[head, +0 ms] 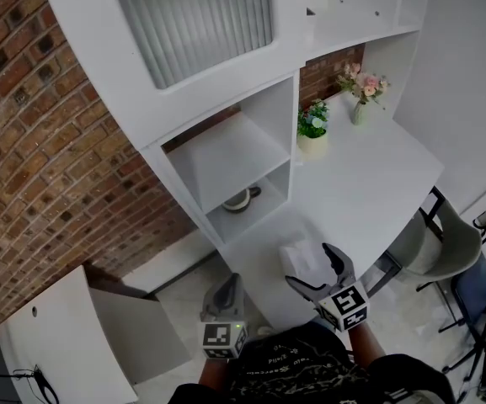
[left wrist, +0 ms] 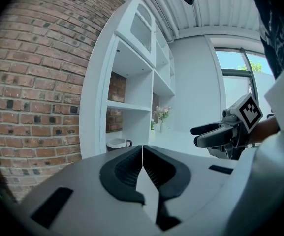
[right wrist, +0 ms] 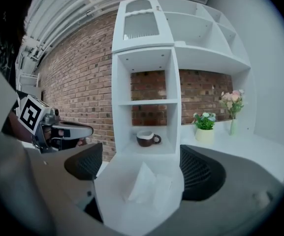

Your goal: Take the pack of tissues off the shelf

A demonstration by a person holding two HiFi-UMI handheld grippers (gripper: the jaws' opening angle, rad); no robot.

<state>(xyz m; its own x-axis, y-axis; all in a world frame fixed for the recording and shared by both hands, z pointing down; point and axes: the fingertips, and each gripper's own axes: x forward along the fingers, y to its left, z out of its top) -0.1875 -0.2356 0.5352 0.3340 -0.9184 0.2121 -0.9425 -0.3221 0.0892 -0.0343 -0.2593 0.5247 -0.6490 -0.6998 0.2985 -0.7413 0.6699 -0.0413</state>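
The pack of tissues (head: 296,255) is a soft white pack with a tissue peak sticking up, and it sits over the front of the white desk (head: 369,183), outside the shelf unit (head: 234,154). My right gripper (head: 312,271) is shut on it. In the right gripper view the pack of tissues (right wrist: 141,187) fills the gap between both dark pads (right wrist: 197,173). My left gripper (head: 226,296) hangs lower left of the desk edge, jaws shut with nothing in them; in its own view the left gripper (left wrist: 142,149) shows the jaws pressed together.
A dark cup (head: 241,199) stands in the lowest shelf compartment. A potted plant (head: 312,124) and a vase of pink flowers (head: 360,89) stand on the desk by the brick wall. A grey chair (head: 445,251) is at the right. A white panel (head: 57,343) lies low left.
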